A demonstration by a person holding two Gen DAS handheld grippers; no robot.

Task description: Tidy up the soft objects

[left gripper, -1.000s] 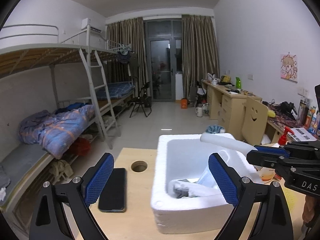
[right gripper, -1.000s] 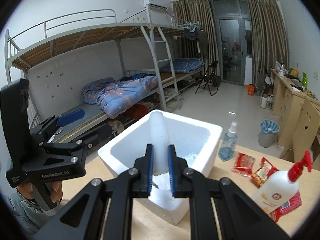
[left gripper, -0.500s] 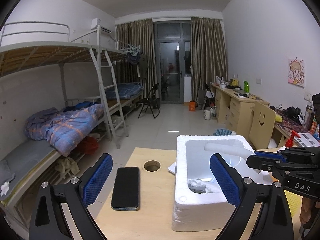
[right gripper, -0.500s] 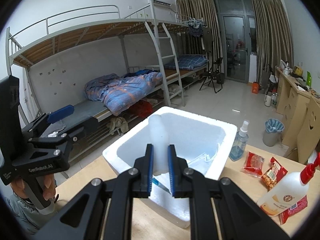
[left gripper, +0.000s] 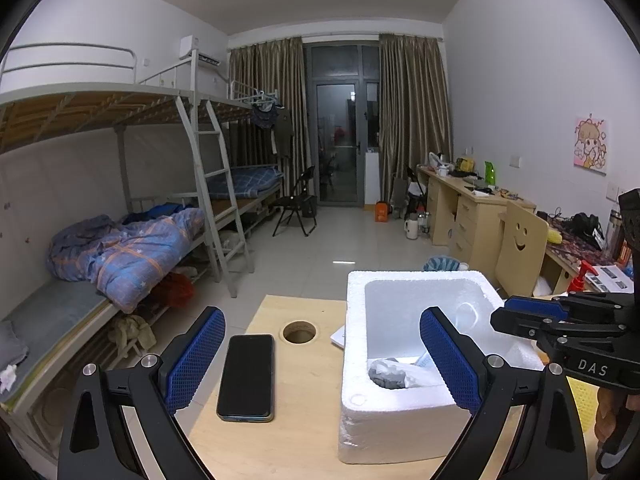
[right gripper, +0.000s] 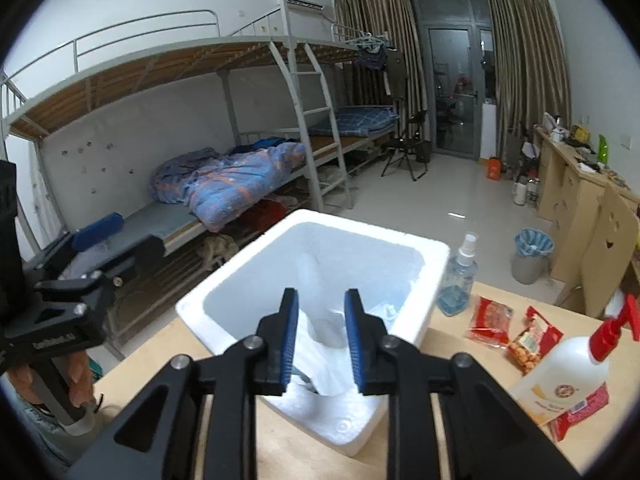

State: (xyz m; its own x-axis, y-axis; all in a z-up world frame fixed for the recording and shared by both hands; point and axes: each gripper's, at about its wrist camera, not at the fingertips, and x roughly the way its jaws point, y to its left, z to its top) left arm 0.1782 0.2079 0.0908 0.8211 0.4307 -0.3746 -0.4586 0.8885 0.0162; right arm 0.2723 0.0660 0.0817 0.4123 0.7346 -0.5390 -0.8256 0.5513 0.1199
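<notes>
A white foam box point(left gripper: 404, 416) point(right gripper: 256, 288) stands on the wooden table point(left gripper: 304, 432). Inside it lie a crumpled grey soft item point(left gripper: 386, 374) and white soft items point(right gripper: 320, 356). A white soft piece point(right gripper: 310, 276) is blurred inside the box, just beyond my right gripper. My right gripper point(right gripper: 321, 340) is open and empty over the box's near rim; it also shows from the side in the left wrist view point(left gripper: 532, 312). My left gripper point(left gripper: 320, 360) is wide open and empty, above the table left of the box.
A black phone point(left gripper: 247, 376) lies left of the box, near a round hole point(left gripper: 299, 331) in the table. Right of the box are a blue spray bottle point(right gripper: 458, 280), red snack packets point(right gripper: 490, 320) and a white bottle with a red trigger point(right gripper: 560, 372).
My right gripper has opened and let go of the white soft piece it held over the box; the piece has dropped into the box. My left gripper has drawn back to the left.
</notes>
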